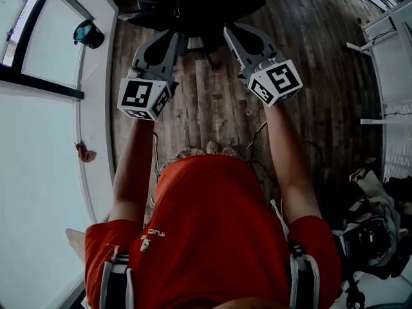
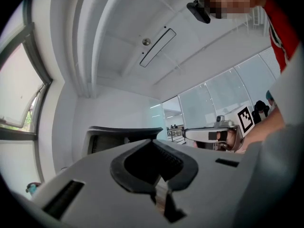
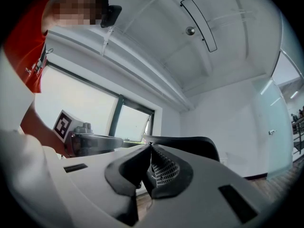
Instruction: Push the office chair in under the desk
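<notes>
Grey left claw and right claw, both closed, empty, just beside black office chair.

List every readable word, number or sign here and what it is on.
White print on the person's orange-red shirt: too small to read.
Left gripper's black-and-white marker cube, right gripper's cube: square patterns, no words.
No other text visible.

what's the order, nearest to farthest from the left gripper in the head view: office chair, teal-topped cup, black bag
1. office chair, straight ahead, right at the tips of the left gripper's shut tongs.
2. teal-topped cup, off to its left.
3. black bag, far back on the right, beside the person.
</notes>
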The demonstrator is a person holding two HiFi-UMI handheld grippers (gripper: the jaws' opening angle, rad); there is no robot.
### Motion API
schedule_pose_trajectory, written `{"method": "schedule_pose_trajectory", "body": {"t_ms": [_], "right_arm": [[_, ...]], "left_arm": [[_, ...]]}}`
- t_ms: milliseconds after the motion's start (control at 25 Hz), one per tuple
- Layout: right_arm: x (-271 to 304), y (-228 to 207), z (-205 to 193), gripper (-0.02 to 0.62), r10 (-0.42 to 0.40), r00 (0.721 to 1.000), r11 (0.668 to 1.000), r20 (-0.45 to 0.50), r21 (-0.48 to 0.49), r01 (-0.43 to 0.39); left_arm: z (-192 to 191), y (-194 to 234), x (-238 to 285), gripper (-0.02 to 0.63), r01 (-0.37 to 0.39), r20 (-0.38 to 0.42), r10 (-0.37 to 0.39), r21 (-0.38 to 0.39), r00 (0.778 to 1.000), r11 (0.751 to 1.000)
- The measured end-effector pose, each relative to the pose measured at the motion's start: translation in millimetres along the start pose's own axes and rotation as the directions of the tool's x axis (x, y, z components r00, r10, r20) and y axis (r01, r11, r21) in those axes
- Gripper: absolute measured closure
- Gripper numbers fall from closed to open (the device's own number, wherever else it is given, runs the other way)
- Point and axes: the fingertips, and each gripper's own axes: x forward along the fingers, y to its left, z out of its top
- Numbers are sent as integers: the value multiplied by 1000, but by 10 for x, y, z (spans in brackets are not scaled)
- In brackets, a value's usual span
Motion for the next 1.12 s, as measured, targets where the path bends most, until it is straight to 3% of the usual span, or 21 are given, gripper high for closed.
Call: {"method": "schedule_pose_trajectory", "body": {"t_ms": [400,560,800,1120], "right_arm": [[-12,-424,-170,565,24,995,995,-101,-92,-33],[16,-582,-265,537,32,984,986,-176,-153,-59],[38,-879,-492,463,21,942,954,-334,-276,-119],[198,-1373,-830,370,-23,851,899,-525,-382,-211]], "left_arm": [[-159,289,140,586,-68,-101,81,127,992,990],[-251,478,167,514,-39,-170,79,229,982,973],[-437,856,218,441,24,-291,102,400,951,916],[-825,1474,398,382,146,-457,158,560,875,815]]}}
